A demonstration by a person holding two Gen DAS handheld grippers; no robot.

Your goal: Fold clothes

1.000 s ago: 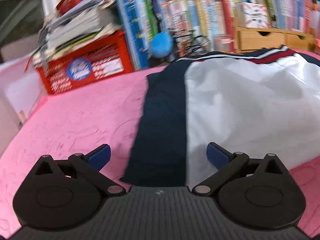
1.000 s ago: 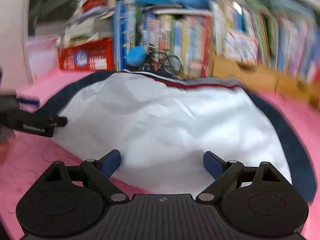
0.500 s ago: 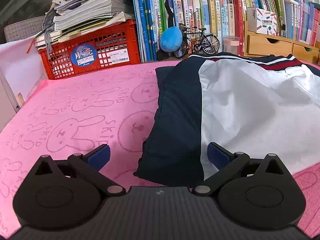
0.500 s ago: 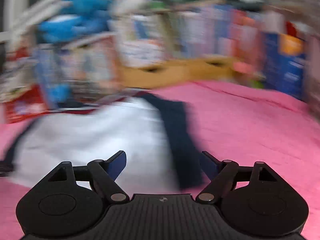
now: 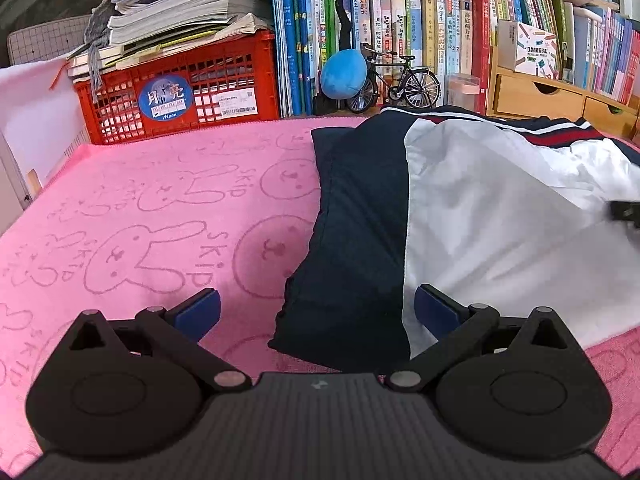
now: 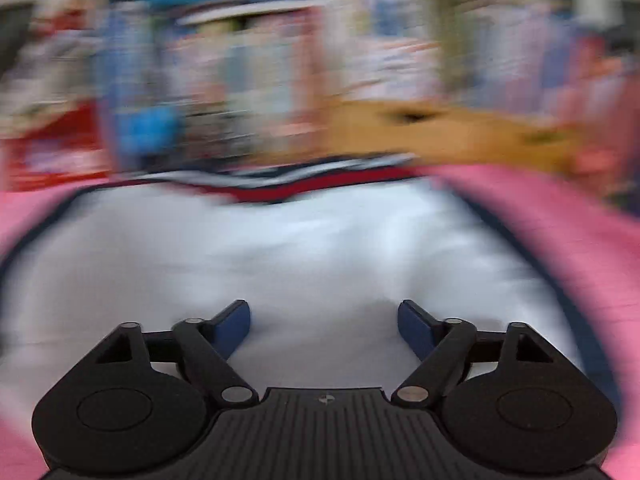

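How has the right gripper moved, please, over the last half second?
Yes. The right gripper has swung back left: the wooden drawer unit now sits right of centre, and the white garment fills its view again.

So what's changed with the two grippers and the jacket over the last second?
The right gripper swung off to the jacket's right edge, then back over the white panel, its view blurred with motion. Its jaws are a little narrower than before but still open. The left gripper stays open at the navy sleeve. Nothing was grasped; the jacket still lies on the pink towel.
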